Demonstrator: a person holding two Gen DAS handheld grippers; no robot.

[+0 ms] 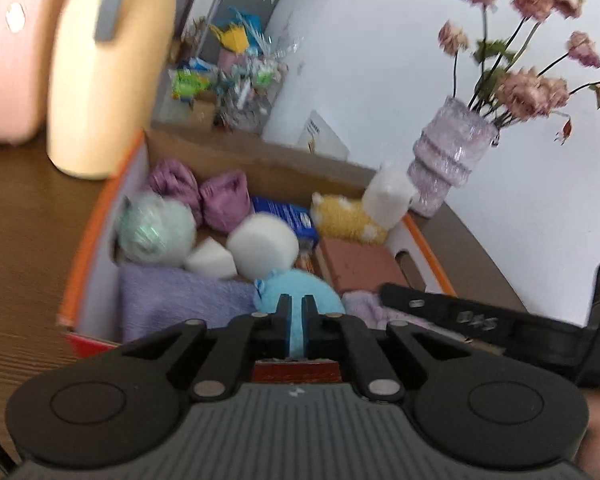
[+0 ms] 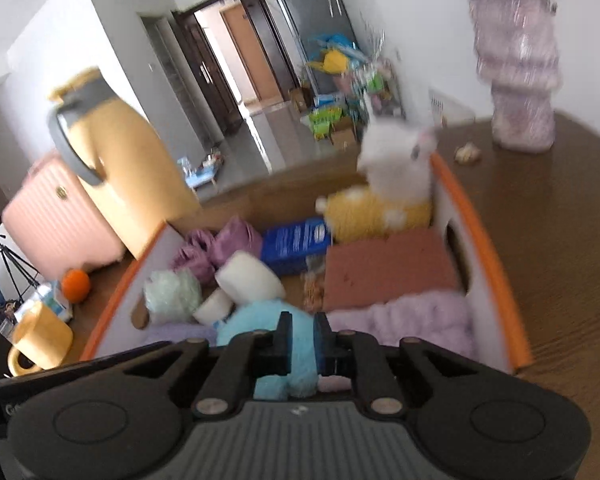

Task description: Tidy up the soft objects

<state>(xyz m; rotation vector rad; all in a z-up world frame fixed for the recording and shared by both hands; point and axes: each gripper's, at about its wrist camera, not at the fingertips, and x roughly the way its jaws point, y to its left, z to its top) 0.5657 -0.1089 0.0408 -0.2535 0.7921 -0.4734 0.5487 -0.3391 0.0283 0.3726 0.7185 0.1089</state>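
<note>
Closing in tight on the blue plush (image 2: 260,320) with the right gripper (image 2: 303,328), fingers narrowed to a slim gap and squeezing pale blue fur between the pads. Hanging right alongside with the left gripper (image 1: 297,312), almost shut, a thin strip of blue showing in the slot; impossible to say through the blur whether actually pinching the toy or only lining up in front of it. Sitting at the near end of the orange-rimmed box (image 1: 88,248), that plush, lying over a lilac towel (image 1: 172,296). Crowding just behind it: a white foam roll (image 1: 262,244) touching a smaller white wedge (image 1: 210,260), and a mint fluffy ball (image 1: 156,228) pressing against the left wall. Lying flat on the right side, a brick-red pad (image 1: 360,264). Further back, two purple pouches (image 1: 224,200) bunching together beside a blue packet (image 1: 288,216). Filling the far right corner, a yellow plush (image 1: 348,220) with a white plush (image 1: 388,196) poking up above the rim. Standing beyond on the wooden table (image 1: 20,220): a lilac vase (image 1: 448,160) of dried flowers to the right, a yellow jug (image 1: 108,72) and pink suitcase (image 1: 12,60) to the left.
</note>
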